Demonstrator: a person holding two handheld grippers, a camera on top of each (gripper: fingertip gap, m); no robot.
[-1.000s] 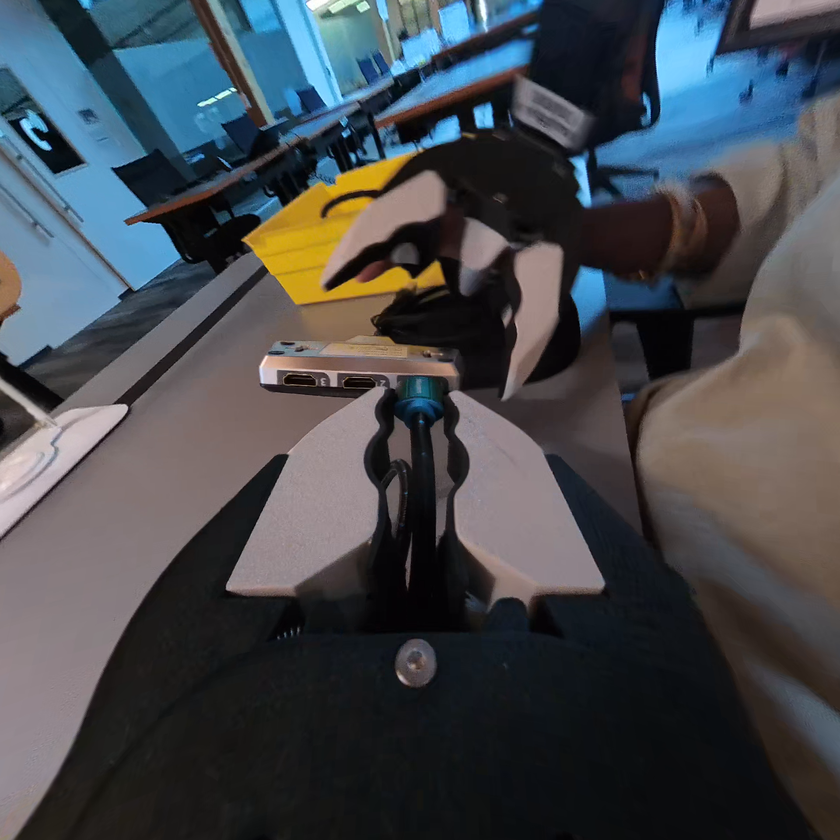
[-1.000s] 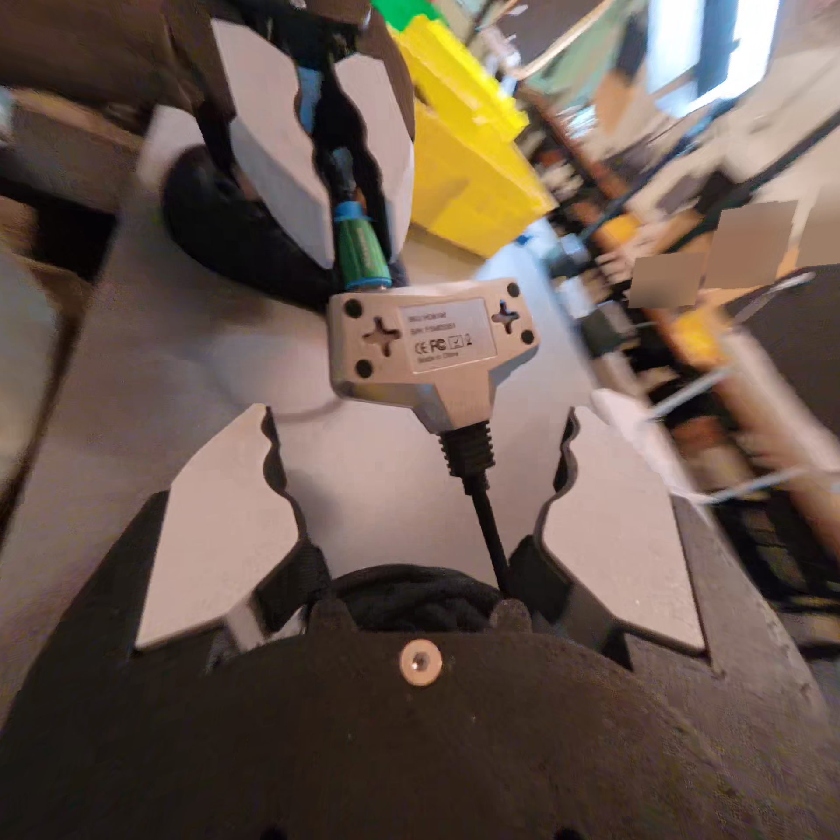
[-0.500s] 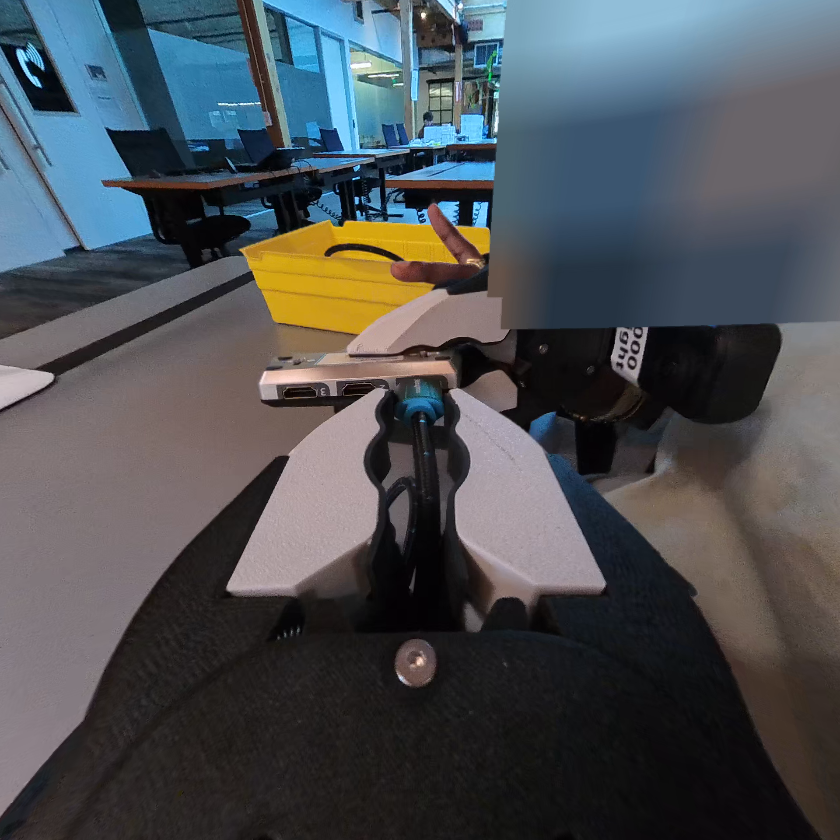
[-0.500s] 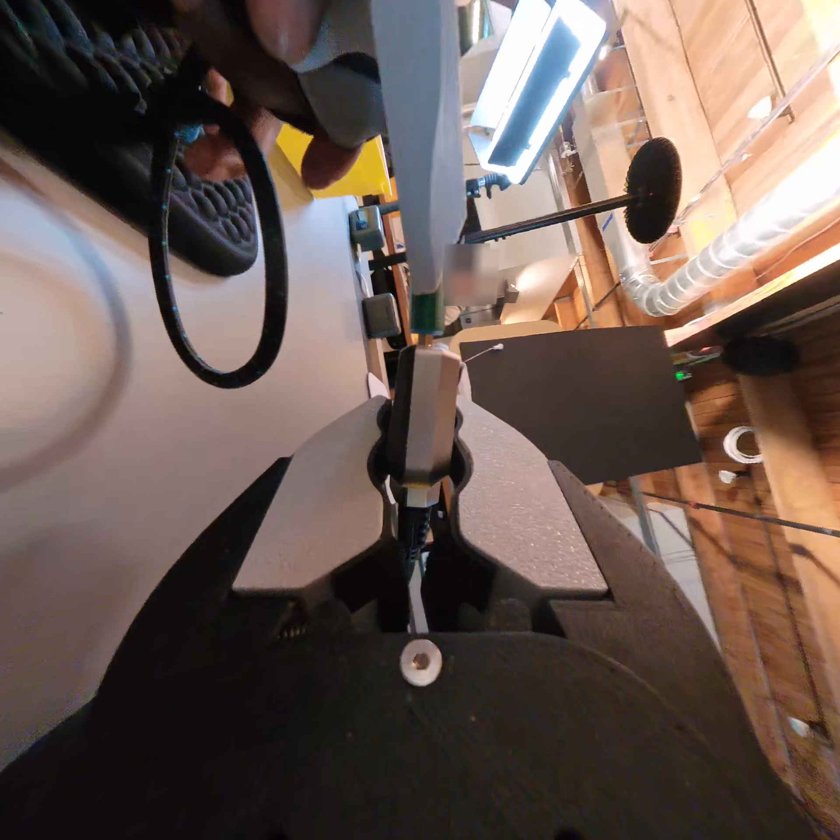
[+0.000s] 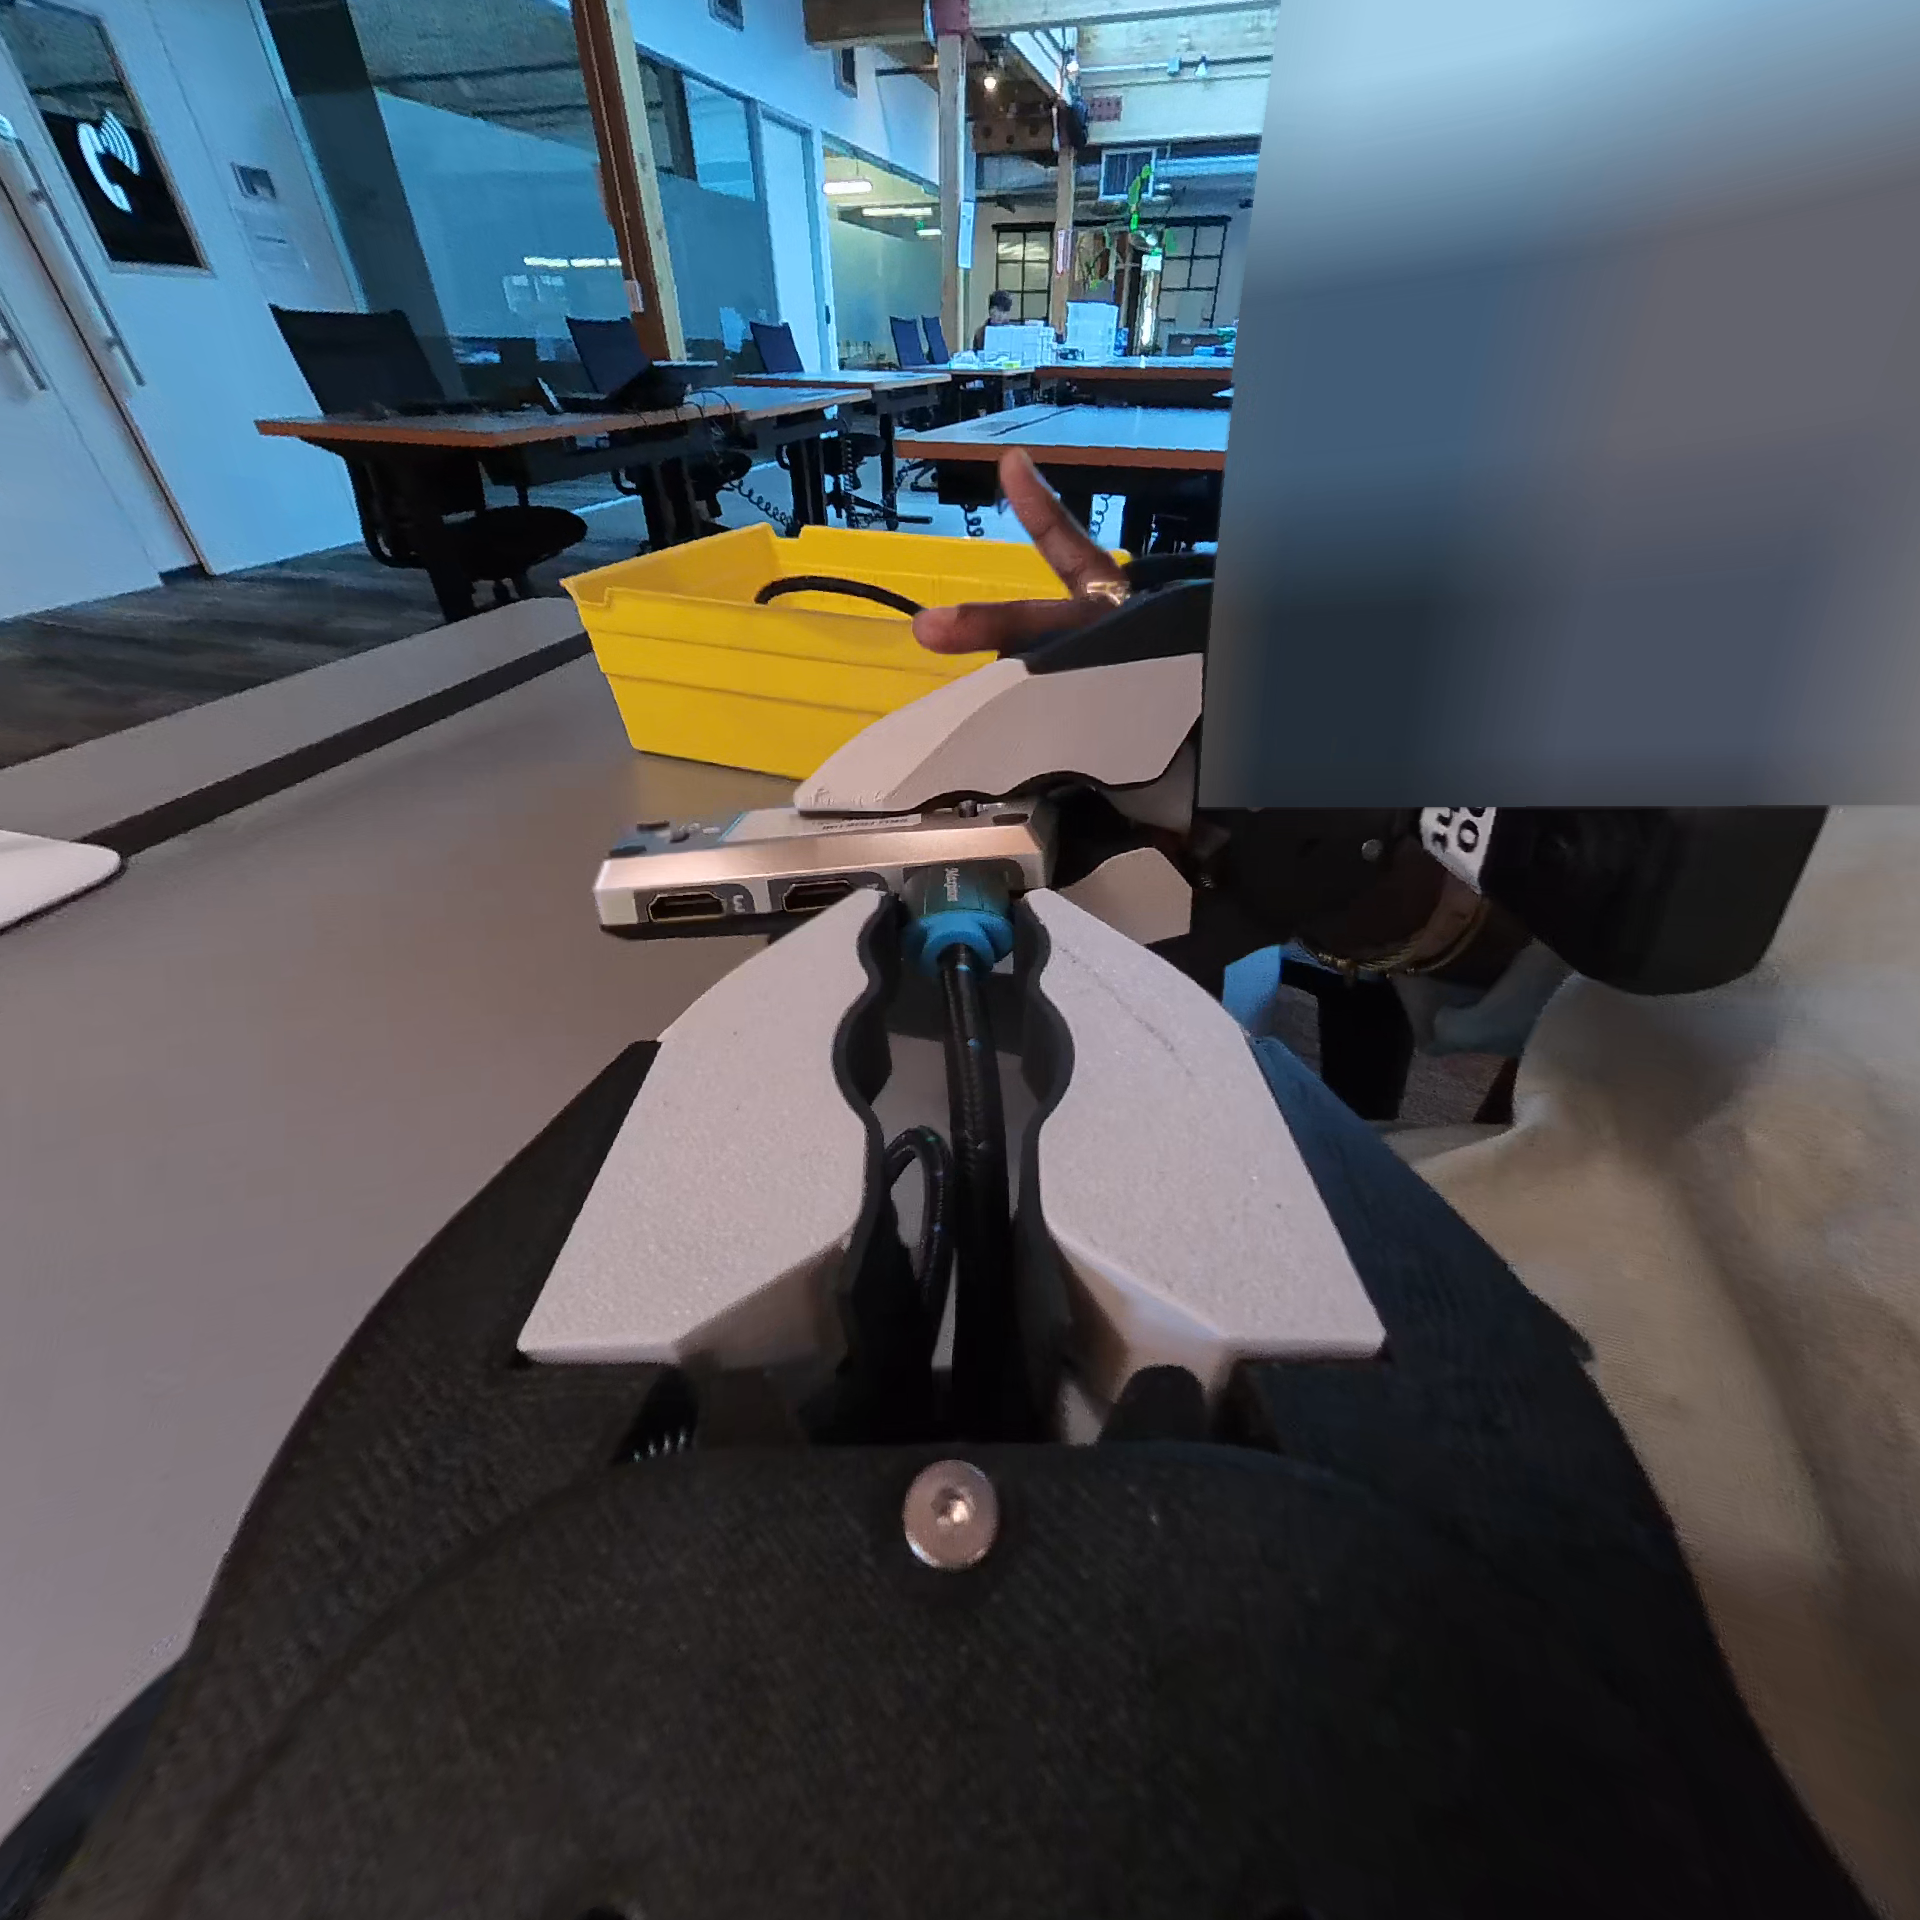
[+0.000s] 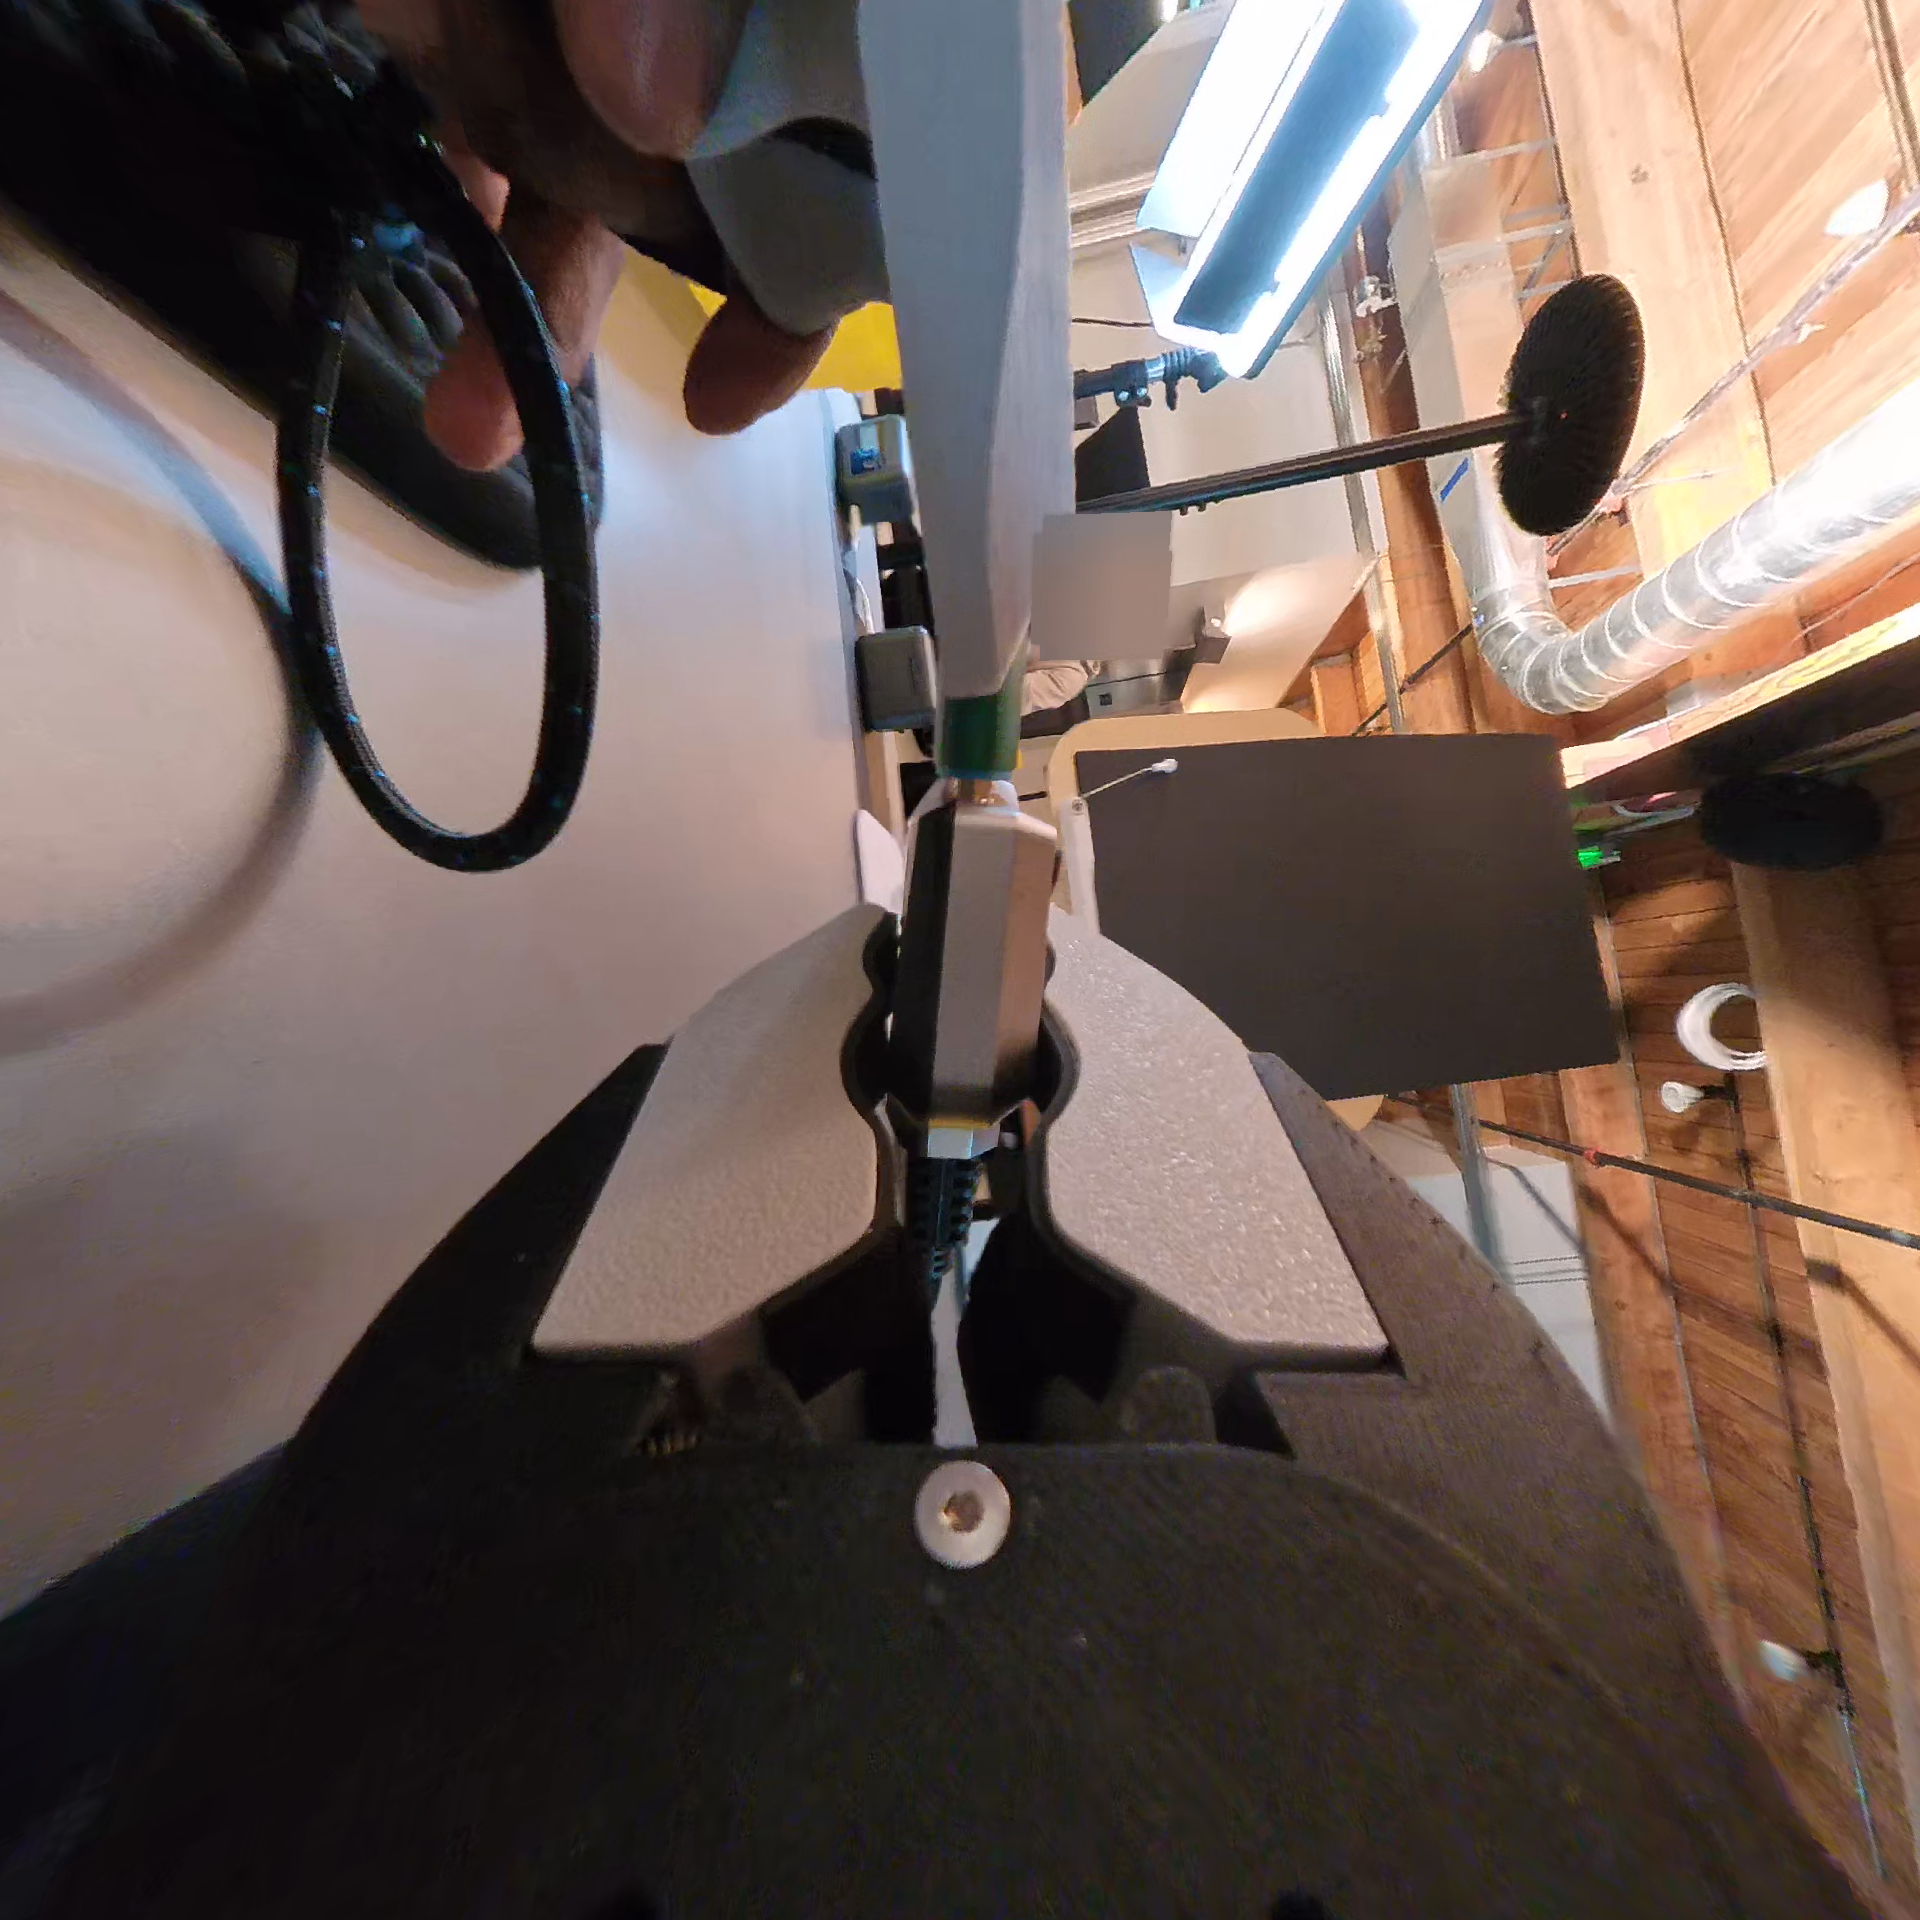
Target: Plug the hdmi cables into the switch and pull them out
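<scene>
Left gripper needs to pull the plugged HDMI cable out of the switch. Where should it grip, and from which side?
Grip the teal plug body from behind, in line with the cable, as the left gripper does now. It sits straight in the switch, so the pull should run straight back.

The switch (image 5: 821, 862) carries a small printed label, the right hand-held gripper (image 5: 997, 821) a white tag, the far wall a white-on-black sign (image 5: 120, 171).

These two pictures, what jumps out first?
A silver switch box with ports at centre, clamped by the right gripper. The left gripper pinches a black braided cable's teal plug at its rightmost port. Behind sits a bright yellow plastic bin on the grey table.
</scene>
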